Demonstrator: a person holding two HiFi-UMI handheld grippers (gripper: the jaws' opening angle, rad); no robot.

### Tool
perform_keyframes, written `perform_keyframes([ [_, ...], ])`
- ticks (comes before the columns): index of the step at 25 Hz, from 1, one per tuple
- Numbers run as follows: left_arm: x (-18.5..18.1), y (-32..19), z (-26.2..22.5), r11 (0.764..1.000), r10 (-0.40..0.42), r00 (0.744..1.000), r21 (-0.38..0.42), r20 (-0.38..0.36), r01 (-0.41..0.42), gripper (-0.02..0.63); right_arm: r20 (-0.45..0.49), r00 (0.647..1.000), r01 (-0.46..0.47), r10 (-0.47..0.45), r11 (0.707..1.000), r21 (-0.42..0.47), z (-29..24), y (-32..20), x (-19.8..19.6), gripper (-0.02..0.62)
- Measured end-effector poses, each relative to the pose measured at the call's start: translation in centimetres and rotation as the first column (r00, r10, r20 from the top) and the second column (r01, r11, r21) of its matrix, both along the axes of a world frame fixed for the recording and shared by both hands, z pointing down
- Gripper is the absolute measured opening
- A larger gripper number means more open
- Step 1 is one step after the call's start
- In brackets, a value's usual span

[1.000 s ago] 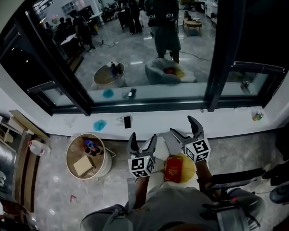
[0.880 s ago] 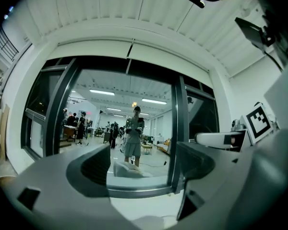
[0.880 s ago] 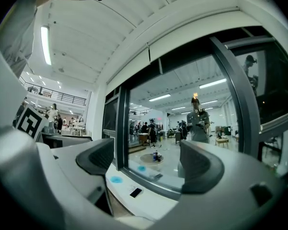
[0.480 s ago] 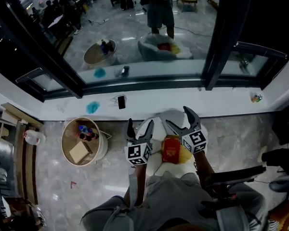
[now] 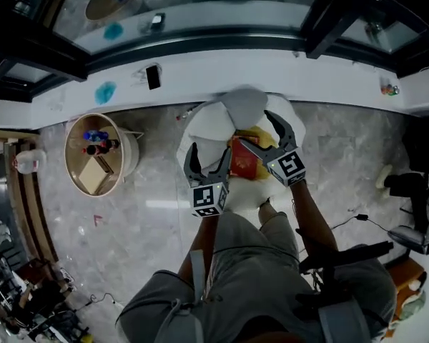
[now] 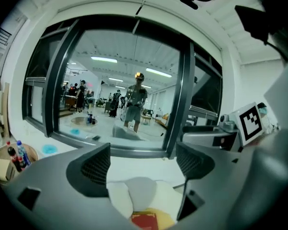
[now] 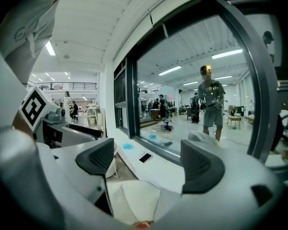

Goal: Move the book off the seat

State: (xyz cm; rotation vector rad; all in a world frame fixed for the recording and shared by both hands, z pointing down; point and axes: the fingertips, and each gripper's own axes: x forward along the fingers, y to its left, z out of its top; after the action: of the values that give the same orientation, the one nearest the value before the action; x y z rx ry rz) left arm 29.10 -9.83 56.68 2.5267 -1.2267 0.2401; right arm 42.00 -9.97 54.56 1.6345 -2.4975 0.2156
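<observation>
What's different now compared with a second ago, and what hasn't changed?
Both grippers have come down toward the seat. In the head view, the left gripper now sits just left of the red book, and the right gripper overlaps its upper right corner. Nothing was gripped or let go. Unchanged: both pairs of jaws stand open and empty, and the book lies on the white seat.

Left hand-held gripper (image 5: 209, 156) and right hand-held gripper (image 5: 254, 128) lower than before, nearer the book (image 5: 242, 159) on the seat (image 5: 207, 120).
</observation>
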Motion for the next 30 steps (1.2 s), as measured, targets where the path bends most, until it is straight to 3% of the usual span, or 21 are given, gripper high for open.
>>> perform_keyframes([
  [4, 0.6, 1.3, 9.0, 0.997, 0.006, 0.999, -0.083, 0.039, -0.003, 0.419, -0.044, 0.995, 0.085, -0.089, 0.993, -0.082, 8.0, -0.1, -0.4, 0.436],
  [9, 1.3, 3.5, 21.8, 0.977, -0.024, 0.996, -0.211, 0.085, 0.041, 0.425, -0.079, 0.967, 0.221, -0.241, 0.954, -0.202, 21.4, 0.3, -0.4, 0.436],
  [16, 2.3, 8.1, 39.0, 0.914, -0.034, 0.997, -0.402, 0.074, 0.061, 0.443, -0.078, 0.924, 0.326, -0.373, 0.88, -0.345, 41.6, 0.9, -0.2, 0.436],
  [18, 2.1, 9.8, 43.7, 0.885, -0.049, 0.996, -0.458, 0.077, 0.079, 0.446, -0.078, 0.909, 0.351, -0.409, 0.853, -0.387, 46.7, 1.3, -0.5, 0.436],
  [20, 1.7, 12.1, 48.4, 0.834, -0.088, 0.993, -0.54, 0.078, 0.116, 0.449, -0.072, 0.895, 0.37, -0.44, 0.824, -0.428, 51.1, 2.3, -0.7, 0.436],
  [24, 2.1, 18.0, 57.3, 0.69, -0.192, 0.976, -0.693, 0.106, 0.211, 0.478, -0.053, 0.874, 0.394, -0.484, 0.768, -0.505, 58.6, 4.5, 0.1, 0.436],
  [30, 3.5, 22.7, 66.7, 0.503, -0.343, 0.93, -0.811, 0.13, 0.299, 0.526, -0.045, 0.855, 0.401, -0.517, 0.714, -0.574, 64.9, 4.0, 1.2, 0.436],
])
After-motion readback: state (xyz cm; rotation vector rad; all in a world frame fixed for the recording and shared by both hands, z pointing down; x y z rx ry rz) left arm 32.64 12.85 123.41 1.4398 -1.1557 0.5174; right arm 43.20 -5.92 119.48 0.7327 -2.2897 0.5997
